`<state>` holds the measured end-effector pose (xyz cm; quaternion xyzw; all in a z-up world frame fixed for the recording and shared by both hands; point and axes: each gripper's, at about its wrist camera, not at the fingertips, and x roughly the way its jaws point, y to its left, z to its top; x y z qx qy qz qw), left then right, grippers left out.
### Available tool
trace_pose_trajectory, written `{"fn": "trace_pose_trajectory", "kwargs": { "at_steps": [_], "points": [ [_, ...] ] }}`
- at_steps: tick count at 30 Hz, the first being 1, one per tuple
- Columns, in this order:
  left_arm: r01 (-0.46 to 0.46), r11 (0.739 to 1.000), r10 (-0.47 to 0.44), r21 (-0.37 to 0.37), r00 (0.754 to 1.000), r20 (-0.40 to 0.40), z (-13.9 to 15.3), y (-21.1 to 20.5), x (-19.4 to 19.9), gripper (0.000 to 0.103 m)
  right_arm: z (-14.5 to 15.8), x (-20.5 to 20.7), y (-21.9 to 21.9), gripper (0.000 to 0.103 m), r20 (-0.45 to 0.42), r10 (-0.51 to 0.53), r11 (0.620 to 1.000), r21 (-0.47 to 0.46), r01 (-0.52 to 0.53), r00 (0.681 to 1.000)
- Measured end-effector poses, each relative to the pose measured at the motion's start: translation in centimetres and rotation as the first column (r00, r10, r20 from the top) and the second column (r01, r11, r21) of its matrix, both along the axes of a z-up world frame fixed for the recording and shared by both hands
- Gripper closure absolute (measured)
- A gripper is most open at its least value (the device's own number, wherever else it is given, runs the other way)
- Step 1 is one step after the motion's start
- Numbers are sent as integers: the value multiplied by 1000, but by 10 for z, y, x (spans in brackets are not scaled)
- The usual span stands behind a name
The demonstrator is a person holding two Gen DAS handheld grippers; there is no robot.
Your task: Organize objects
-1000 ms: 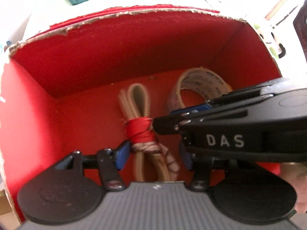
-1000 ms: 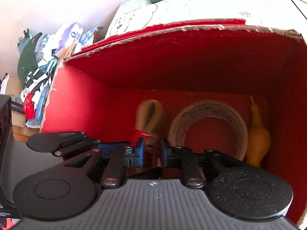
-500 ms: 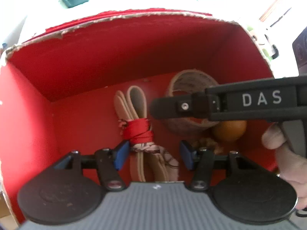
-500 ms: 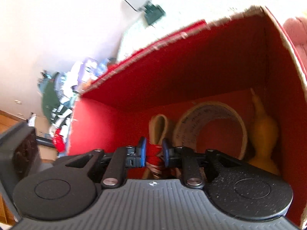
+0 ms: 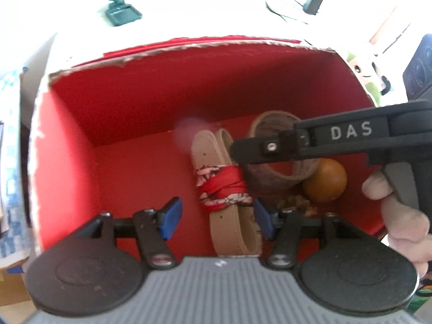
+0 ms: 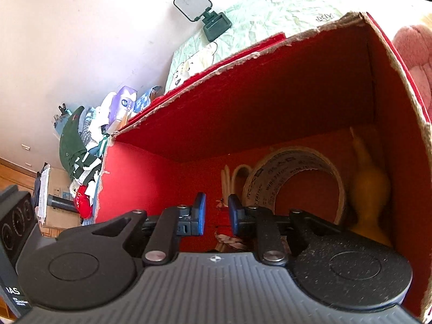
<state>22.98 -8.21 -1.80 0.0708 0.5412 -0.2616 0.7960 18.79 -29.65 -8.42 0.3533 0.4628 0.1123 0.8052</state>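
- Left wrist view, nearest you: your left gripper (image 5: 214,222) has its jaws spread wide and released, gripping nothing, with the blue pads standing either side of the near end of the folded belt (image 5: 229,197).
- The tan belt lies flat on the floor of the red box (image 5: 140,105), bound round its middle with a red patterned cloth wrap (image 5: 222,189). The binding looks meant to keep the strap from uncoiling, so you can treat it as one compact bundle.
- The bundle sits toward the right-hand pad of the left jaws, not centred; I judge you would want to shift slightly right before closing.
- Just beyond, your right gripper (image 5: 237,149) reaches in sideways from the right, its tip above the belt's far loop. From this view I cannot tell its gap.
- Right wrist view settles it: the right gripper's (image 6: 216,213) jaws stand narrowly parted and empty, with the belt (image 6: 229,178) visible through the gap and lower down, apart from the pads.
- Farther in, the tape roll (image 5: 280,156) leans on edge just right of the belt, and an orange-yellow gourd-shaped object (image 5: 325,181) rests against the roll by the right wall.
- These things are packed along the right side of the box, leaving the left floor bare for whatever you bring next.
- Beyond the box rim, a small dark stand (image 5: 122,13) sits on the pale worktop.
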Motion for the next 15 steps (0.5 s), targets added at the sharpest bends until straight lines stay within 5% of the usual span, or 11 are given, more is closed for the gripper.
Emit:
{"fn": "trace_pose_trajectory", "kwargs": {
  "at_steps": [15],
  "points": [
    [-121,983,98,139,982,162,5,9,-9,43,3,-4,3,81,34,9,1000,-25,-8,999]
  ]
}}
